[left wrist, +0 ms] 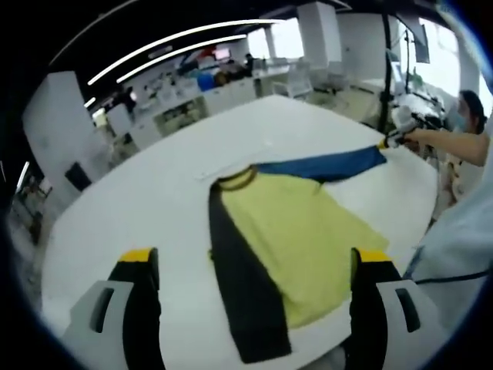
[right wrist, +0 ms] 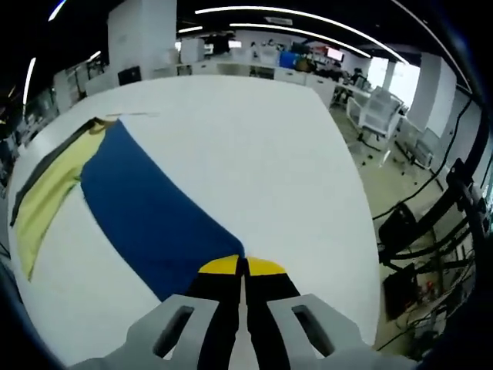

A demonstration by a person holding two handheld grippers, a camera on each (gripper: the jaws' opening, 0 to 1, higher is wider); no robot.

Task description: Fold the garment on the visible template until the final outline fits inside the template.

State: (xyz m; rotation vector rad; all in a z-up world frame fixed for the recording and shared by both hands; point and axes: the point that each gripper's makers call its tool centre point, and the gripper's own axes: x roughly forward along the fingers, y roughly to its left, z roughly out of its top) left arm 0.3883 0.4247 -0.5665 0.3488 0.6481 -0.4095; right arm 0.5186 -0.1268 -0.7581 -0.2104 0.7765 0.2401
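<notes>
The yellow shirt (left wrist: 296, 247) lay flat on the white desk (left wrist: 154, 200), its blue sleeve (right wrist: 146, 212) stretched out sideways. The right tongs (right wrist: 243, 266) were pinching the blue sleeve's cuff; the left tongs (left wrist: 254, 266) hung spread wide above the shirt.
</notes>
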